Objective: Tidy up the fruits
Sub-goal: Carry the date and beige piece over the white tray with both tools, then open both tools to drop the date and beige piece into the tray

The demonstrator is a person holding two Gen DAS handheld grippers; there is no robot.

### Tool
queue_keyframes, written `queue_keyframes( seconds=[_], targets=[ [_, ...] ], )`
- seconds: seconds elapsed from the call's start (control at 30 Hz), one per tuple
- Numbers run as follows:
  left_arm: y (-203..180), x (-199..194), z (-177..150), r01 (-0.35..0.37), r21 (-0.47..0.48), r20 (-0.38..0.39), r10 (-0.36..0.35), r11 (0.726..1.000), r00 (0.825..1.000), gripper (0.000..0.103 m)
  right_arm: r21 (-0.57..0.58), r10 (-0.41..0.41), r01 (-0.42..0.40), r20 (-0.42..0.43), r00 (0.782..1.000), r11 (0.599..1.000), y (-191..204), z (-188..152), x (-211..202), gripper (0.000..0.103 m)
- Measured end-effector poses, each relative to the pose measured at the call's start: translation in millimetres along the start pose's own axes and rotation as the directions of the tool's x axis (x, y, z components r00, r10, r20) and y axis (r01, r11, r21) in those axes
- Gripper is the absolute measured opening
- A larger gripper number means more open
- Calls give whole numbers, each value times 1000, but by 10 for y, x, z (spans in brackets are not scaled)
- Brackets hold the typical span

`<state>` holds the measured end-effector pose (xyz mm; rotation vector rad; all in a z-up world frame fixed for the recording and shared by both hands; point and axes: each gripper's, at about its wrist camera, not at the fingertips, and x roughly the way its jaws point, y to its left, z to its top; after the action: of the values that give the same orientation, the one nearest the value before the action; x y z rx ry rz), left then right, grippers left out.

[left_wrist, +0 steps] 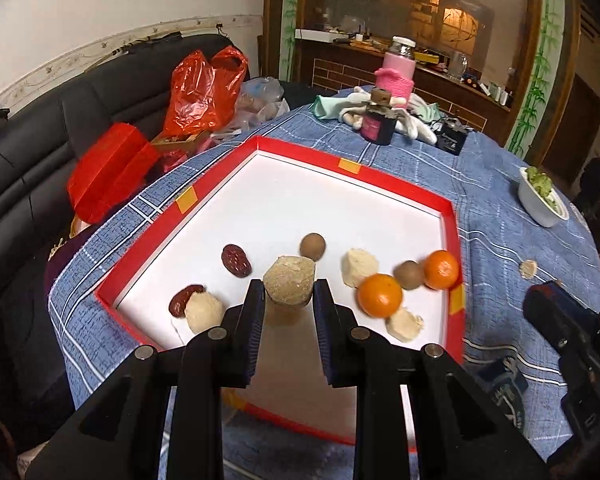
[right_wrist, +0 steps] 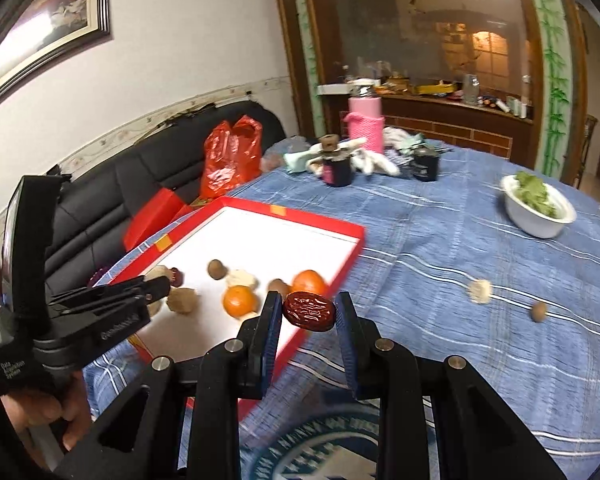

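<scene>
The left gripper (left_wrist: 289, 295) has its jaws pinching a pale crumbly lump (left_wrist: 289, 283) above the red tray (left_wrist: 404, 190). Left of those jaws lie two dark red dates (left_wrist: 236, 260) and a pale lump. Right of them sit two oranges (left_wrist: 380, 295), brown round fruits and more pale lumps, all inside the tray. The right gripper (right_wrist: 309, 313) has its jaws pinching a wrinkly red date (right_wrist: 309, 313) over the tray's near edge. Far right of these jaws, a pale lump (right_wrist: 480, 291) and a brown fruit (right_wrist: 539, 312) lie on the blue bench cloth (right_wrist: 480, 360), near a white bowl (right_wrist: 534, 216)
</scene>
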<state>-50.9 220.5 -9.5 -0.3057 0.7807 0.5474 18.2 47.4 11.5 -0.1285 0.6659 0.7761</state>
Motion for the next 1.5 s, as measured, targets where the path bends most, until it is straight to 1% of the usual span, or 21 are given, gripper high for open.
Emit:
queue_keyframes(
  seconds=[0.17,0.33,0.67,1.1,1.5],
  targets=[
    [67,138,51,-4,-5,-25,3,1000,1000,22,-4,33,-34,-36,999,999,167,88,302,27],
    [127,238,98,-5,-8,-41,5,1000,999,22,-19,44,-45,-59,997,999,295,135,506,27],
    [153,399,195,-9,-7,-64,8,1000,998,22,-16,38,-39,-89,995,999,331,223,797,27],
    [142,467,271,-20,-8,-74,19,1000,997,22,-11,34,-35,-97,995,999,317,303,942,27],
    [168,446,271,-29,-9,-67,28,1000,997,22,-21,23,-26,-115,993,999,350,286,1044,27]
  ],
)
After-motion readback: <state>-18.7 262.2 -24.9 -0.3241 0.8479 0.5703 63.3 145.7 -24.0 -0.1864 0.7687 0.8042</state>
